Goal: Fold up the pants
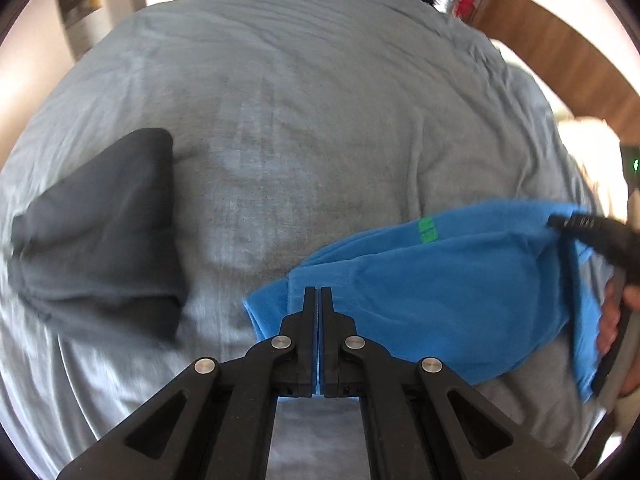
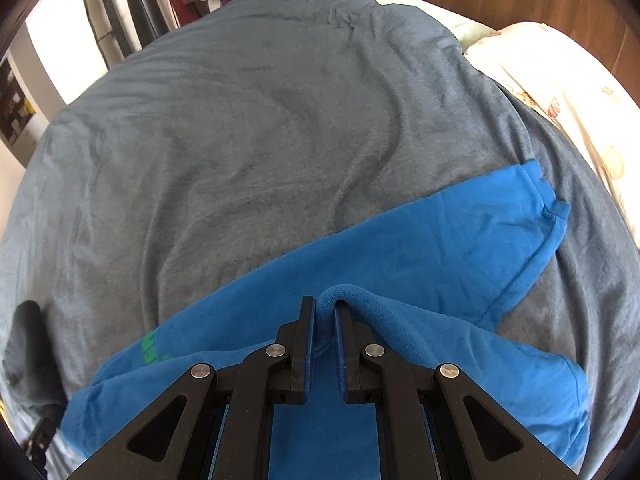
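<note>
Bright blue pants (image 1: 440,292) with a small green logo lie crumpled on a grey bedsheet (image 1: 300,100). My left gripper (image 1: 319,294) is shut on their left edge, and a thin strip of blue shows between its fingers. In the right wrist view the blue pants (image 2: 400,240) stretch across the sheet (image 2: 260,120). There my right gripper (image 2: 324,304) is shut on a raised fold of the fabric. In the left wrist view the right gripper (image 1: 560,222) pinches the cloth at the far right, with a person's hand (image 1: 612,320) behind it.
A dark folded garment (image 1: 104,232) rests on the sheet to the left of the pants. A cream floral quilt (image 2: 560,92) lies along the bed's right side, beside a wooden panel (image 1: 560,52). Hanging clothes and clutter stand beyond the far edge of the bed.
</note>
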Tool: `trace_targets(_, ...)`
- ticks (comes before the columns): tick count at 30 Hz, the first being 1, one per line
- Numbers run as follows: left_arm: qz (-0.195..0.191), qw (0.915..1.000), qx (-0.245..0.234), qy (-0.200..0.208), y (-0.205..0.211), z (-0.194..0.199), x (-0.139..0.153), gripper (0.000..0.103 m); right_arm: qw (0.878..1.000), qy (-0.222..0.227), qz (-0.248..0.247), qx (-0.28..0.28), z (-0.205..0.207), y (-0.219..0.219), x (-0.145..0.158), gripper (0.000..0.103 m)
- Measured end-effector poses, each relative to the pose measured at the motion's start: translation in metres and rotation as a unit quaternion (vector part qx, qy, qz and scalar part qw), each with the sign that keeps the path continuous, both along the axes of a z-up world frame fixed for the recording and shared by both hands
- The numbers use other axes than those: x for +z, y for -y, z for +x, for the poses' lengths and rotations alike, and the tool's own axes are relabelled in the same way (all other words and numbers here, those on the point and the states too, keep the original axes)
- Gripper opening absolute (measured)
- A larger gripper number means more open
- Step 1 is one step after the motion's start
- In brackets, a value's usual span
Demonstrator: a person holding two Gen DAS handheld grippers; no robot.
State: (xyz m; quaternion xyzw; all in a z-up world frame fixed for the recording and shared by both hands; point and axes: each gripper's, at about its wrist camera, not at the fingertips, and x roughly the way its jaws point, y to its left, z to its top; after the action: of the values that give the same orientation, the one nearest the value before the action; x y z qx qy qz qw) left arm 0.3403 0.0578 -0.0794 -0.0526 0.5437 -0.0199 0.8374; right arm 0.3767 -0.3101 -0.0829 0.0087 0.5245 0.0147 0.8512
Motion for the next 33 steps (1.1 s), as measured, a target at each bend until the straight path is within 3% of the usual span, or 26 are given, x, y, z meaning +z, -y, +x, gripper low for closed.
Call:
trace_targets(2, -0.016, 0.9995, -0.025, -0.011, -0.003, 0.008, -0.009, 0.005, 1.000, -0.002, -0.006, 0.003, 0.002, -0.003, -0.004, 0.010)
trace_targets(8, -0.043, 0.9982, -0.025, -0.032, -0.011, 0.021, -0.030, 0.020, 0.999, -0.011, -0.028, 0.013, 0.003, -0.013, -0.014, 0.010)
trace_targets(12, -0.030, 0.9986, -0.025, -0.036, -0.012, 0.023, -0.041, 0.023, 0.999, -0.014, -0.033, 0.014, 0.005, -0.016, -0.018, 0.010)
trace_targets(15, -0.027, 0.9990, -0.006, -0.034, -0.017, 0.027, -0.044, 0.033, 0.999, -0.015, -0.042, 0.018, 0.006, -0.018, -0.021, 0.010)
trace_targets(28, -0.051, 0.9980, -0.008, -0.035, -0.016, 0.040, -0.075, 0.033, 0.998, -0.019, -0.051, 0.018, 0.005, -0.020, -0.029, 0.010)
trace_targets(33, -0.064, 0.9970, -0.016, -0.041, -0.015, 0.046, -0.080, 0.025, 0.998, -0.021, -0.050, 0.016, 0.004, -0.020, -0.031, 0.010)
